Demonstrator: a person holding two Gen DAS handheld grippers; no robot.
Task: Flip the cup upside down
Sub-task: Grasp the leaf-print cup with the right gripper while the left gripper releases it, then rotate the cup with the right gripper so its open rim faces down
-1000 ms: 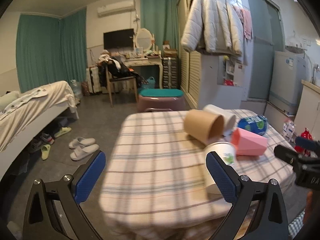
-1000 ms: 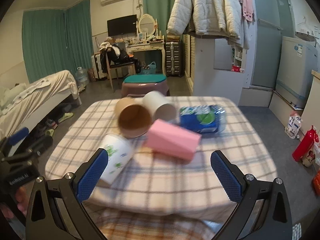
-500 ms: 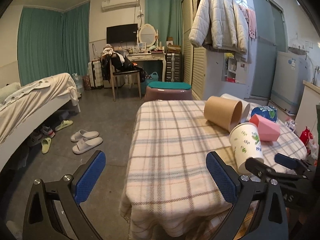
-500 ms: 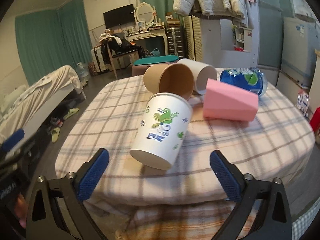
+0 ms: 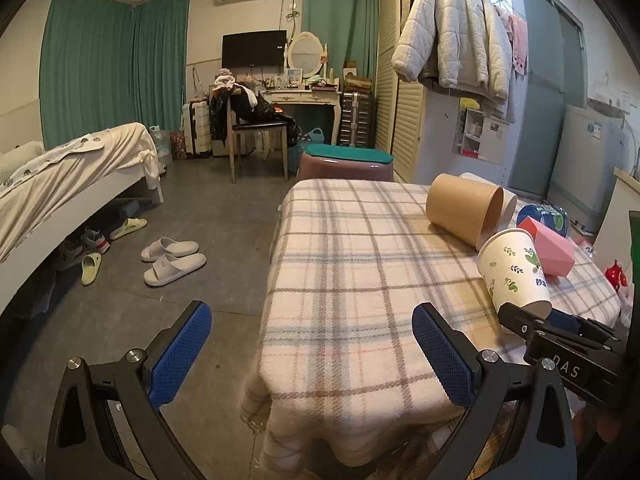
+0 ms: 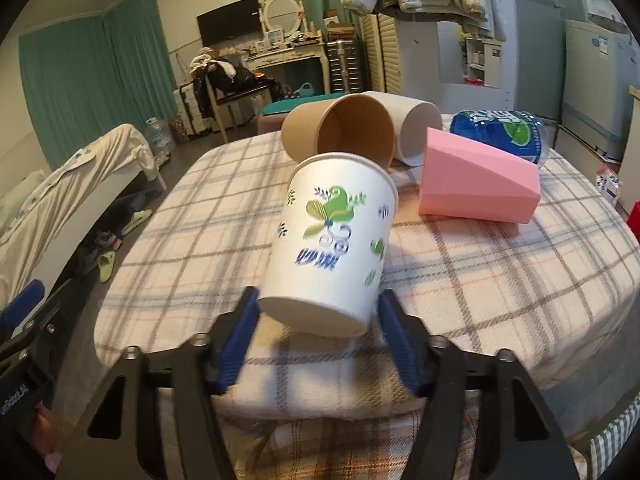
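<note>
A white paper cup (image 6: 332,240) with green leaf print leans on the plaid-covered table (image 6: 500,276), base toward me, rim against a brown cup. My right gripper (image 6: 316,312) has closed around its base, one blue pad on each side. The cup also shows in the left wrist view (image 5: 514,270), with the right gripper (image 5: 560,332) at its base. My left gripper (image 5: 312,344) is open and empty, at the table's near left corner.
A brown paper cup (image 6: 340,132), a white cup (image 6: 416,128), a pink cup (image 6: 476,178) and a blue packet (image 6: 500,132) lie behind the white cup. A bed (image 5: 68,176), slippers (image 5: 172,260) and a stool (image 5: 344,164) stand on the floor left.
My right gripper moved forward to the printed cup and closed its fingers around the cup's base. My left gripper drifted left, away from the cups.
</note>
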